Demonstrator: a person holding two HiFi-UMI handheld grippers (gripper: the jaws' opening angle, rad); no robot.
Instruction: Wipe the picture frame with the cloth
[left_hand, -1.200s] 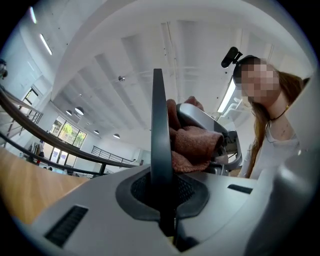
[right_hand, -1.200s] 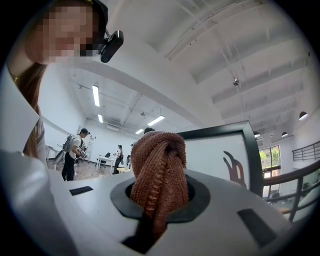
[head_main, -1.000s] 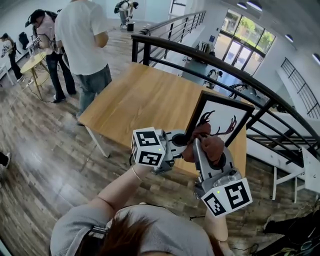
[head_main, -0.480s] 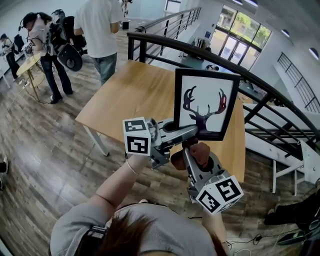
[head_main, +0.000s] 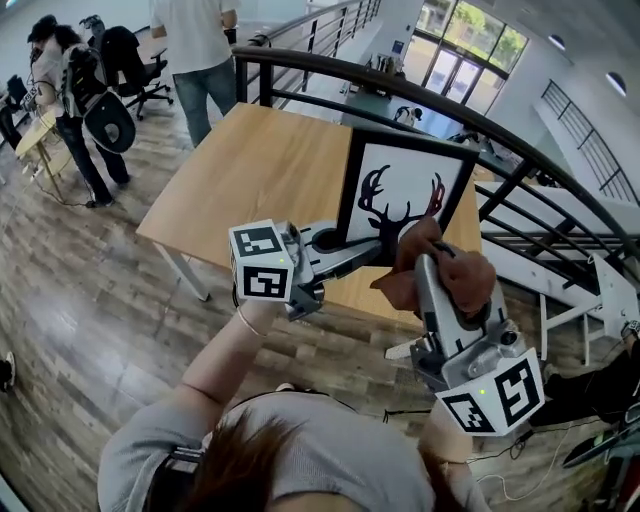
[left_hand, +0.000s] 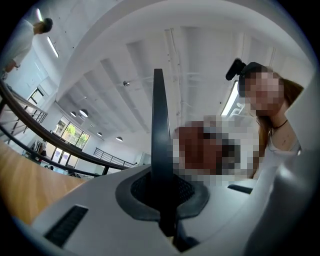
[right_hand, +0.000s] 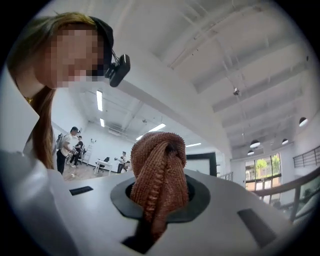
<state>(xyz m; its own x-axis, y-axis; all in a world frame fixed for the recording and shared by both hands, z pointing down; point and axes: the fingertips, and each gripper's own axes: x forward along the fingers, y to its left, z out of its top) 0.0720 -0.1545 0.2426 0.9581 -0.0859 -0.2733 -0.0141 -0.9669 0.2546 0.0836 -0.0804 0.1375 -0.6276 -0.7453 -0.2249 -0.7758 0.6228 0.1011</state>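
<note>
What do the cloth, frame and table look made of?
Cloth: rust-brown knit or terry-like fabric, matte, with a looped, ribbed texture showing.
Frame: black, smooth border. It could be painted wood or plastic; I can't tell which.
Table: light wood or wood-look laminate, matte, with faint grain streaks.

Your head cam looks steeply down over both arms onto the counter (head_main: 250, 170). Left gripper view sits tight behind the left claw (left_hand: 164, 205), tilted up at the ceiling; right gripper view likewise behind the right claw (right_hand: 156, 210). Both catch your head. Head and left share the picture frame (head_main: 400, 190); head and right, the cloth (head_main: 458, 278).
</note>
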